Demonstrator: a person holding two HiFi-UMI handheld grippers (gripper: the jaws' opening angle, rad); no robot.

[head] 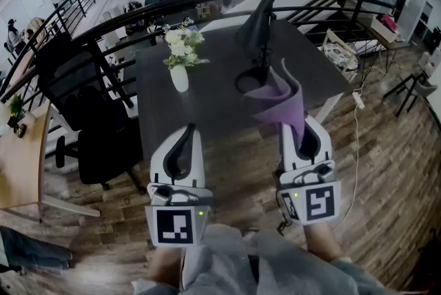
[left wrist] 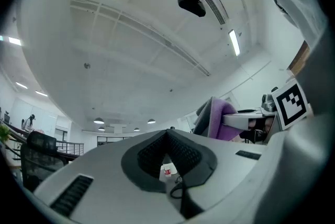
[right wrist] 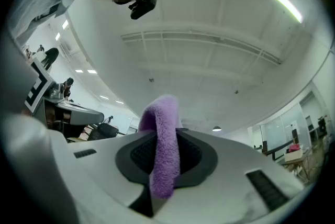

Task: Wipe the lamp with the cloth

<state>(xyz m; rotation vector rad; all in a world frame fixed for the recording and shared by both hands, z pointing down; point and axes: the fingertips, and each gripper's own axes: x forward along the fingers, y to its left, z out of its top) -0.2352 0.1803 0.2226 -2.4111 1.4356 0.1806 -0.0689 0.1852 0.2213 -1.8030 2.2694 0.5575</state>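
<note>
Gripping the fluffy purple cloth (head: 281, 102), my right gripper (head: 305, 127) is nearer the black desk lamp (head: 259, 26) standing ahead; my left gripper (head: 187, 131) is closed and empty.

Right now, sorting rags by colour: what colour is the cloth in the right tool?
Purple cloth, clearest in right gripper view.

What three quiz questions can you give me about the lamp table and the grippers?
1. True or false: the left gripper holds the purple cloth.
2. In the head view, what stands left of the black desk lamp? A) white vase of flowers B) a teapot C) a laptop
3. Fill in: the lamp's base sits on the dark ____.
Key: 1 false; 2 A; 3 table.
</note>
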